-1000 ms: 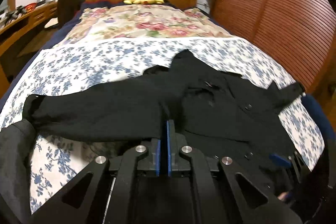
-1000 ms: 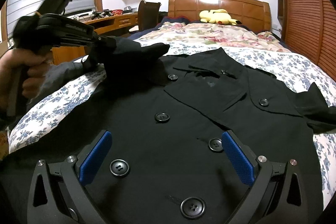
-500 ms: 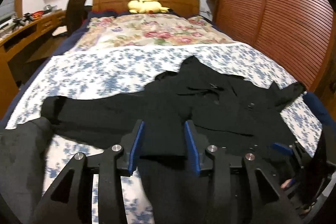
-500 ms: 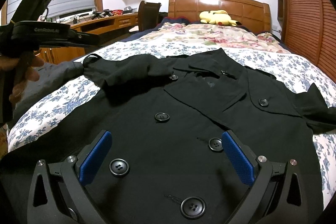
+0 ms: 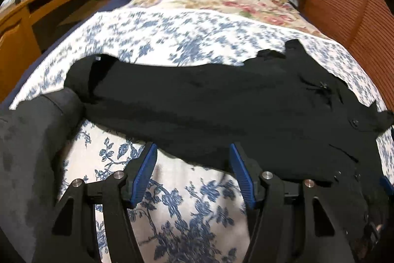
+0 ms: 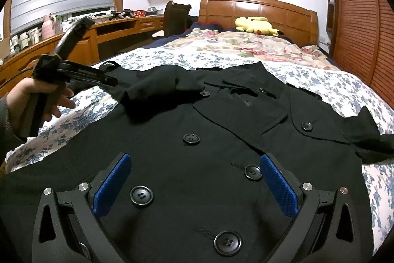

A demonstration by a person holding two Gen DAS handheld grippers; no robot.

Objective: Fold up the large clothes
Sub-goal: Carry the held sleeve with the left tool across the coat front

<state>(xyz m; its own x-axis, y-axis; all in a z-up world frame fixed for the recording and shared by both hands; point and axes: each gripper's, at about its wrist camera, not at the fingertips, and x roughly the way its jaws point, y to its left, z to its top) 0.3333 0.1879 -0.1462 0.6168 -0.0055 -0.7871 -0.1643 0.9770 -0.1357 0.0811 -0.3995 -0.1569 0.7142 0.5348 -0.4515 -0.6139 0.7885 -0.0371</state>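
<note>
Because it is a thick, lined-looking garment, the black coat [image 6: 197,139] will likely handle as heavy and limp: soft enough to fold, but bulky, prone to sagging and sliding off itself where layers stack. My judgement is that the firm edges are the best places to take hold, namely the cuff of a sleeve, the shoulder seam, or the hem, rather than the flat middle of the front panel, where fingers would only bunch loose cloth.

The coat lies front-up across the bed [image 6: 320,80], on the blue-flowered sheet, collar toward the headboard. It is double-breasted, with two columns of large dark buttons and wide lapels. One sleeve [image 5: 152,95] is laid across toward the chest, its cuff end resting near the top button; the other sleeve [image 6: 369,137] juts out to the side, crumpled at its end.

The left gripper [image 5: 192,171] hovers over the sheet just beside the sleeve's lower edge, its blue-padded fingers spread wide and gripping nothing. The right gripper [image 6: 194,184] hangs above the coat's lower front, fingers equally wide apart and empty, with buttons visible between them.
</note>
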